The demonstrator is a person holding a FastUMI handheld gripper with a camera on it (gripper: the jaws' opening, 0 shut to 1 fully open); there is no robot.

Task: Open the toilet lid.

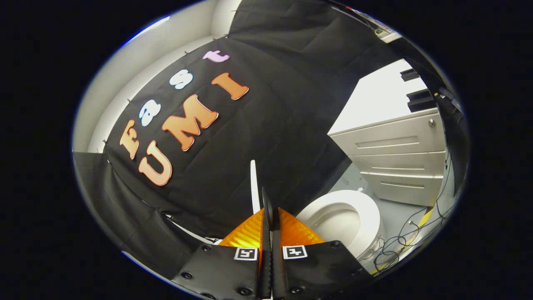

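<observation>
The gripper [268,208] is tilted, its two fingers [250,233] drawn close together with only a thin slit between them. They pinch the thin white edge of the raised toilet lid [254,185], which stands edge-on between their tips.

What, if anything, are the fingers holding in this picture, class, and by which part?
The gripper is shut on the toilet lid, pinching its thin white edge. The lid stands raised beside the open toilet bowl.
</observation>
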